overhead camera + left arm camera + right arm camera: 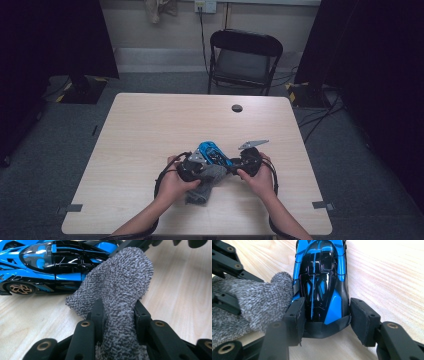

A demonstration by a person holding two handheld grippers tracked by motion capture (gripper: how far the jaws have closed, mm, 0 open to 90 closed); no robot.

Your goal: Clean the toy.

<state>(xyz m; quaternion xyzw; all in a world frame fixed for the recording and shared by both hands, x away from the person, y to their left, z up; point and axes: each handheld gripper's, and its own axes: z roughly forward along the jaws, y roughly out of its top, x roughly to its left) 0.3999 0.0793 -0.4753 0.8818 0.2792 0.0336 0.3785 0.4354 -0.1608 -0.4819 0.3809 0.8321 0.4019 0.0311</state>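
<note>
Forearms enter from the bottom edge of the high view and meet low on the counter (150, 130), slightly right of centre. Left gripper (200, 167) and right gripper (239, 164) face each other, with the blue toy car (214, 151) between them and a grey cloth (206, 186) spilling from the left gripper toward the near edge. A small dark disc (237, 108) lies well apart, near the far edge. A black folding chair (243, 59) stands beyond the counter.

Left gripper view: left gripper (119, 312) is clenched on the grey cloth (120, 287), both pads pressing into a bunched fold. The free end of the cloth stands up ahead of the jaws and touches the side of the blue toy car (50, 262), which sits on its wheels on the counter (182, 297); one bronze-spoked wheel shows.

Right gripper view: right gripper (325, 320) straddles one end of the blue toy car (320, 282). The left pad lies against the car's side; the right pad looks just off the bodywork, so whether it is truly clamped I cannot tell. The grey cloth (249, 307) touches the car's flank, and the left gripper (225, 277) holds it at the left edge.
</note>
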